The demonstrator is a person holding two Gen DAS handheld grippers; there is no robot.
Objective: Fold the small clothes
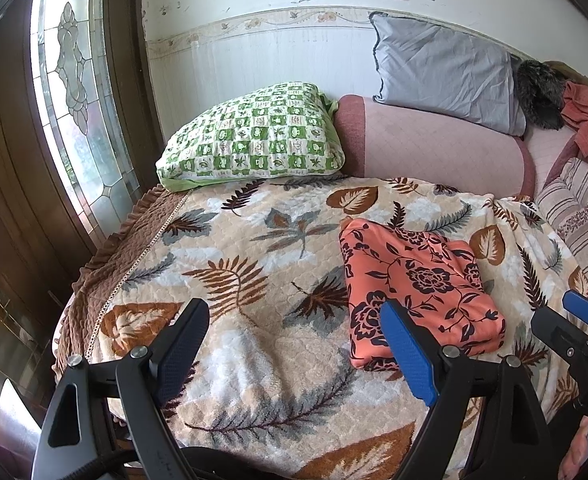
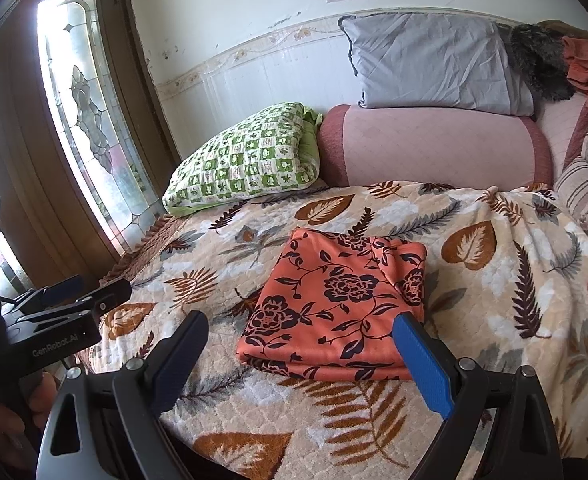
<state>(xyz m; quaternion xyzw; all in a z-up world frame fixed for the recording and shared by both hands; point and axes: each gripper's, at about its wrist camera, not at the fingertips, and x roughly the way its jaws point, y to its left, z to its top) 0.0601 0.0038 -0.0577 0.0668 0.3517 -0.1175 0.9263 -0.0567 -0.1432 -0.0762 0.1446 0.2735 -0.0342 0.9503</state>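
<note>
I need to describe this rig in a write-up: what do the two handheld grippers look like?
Both are black plastic, each with two long fingers: one with a blue textured pad, the other a dark pad, and silver pivot bolts. The left gripper shows this close up, as does the right gripper. The left one's body reads "GenRobot.AI" in pale lettering.

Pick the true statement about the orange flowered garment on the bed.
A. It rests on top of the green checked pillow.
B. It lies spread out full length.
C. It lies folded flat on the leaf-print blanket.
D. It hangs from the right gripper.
C: the orange flowered garment lies as a folded stack on the leaf-print blanket, with both grippers open and clear of it.
</note>
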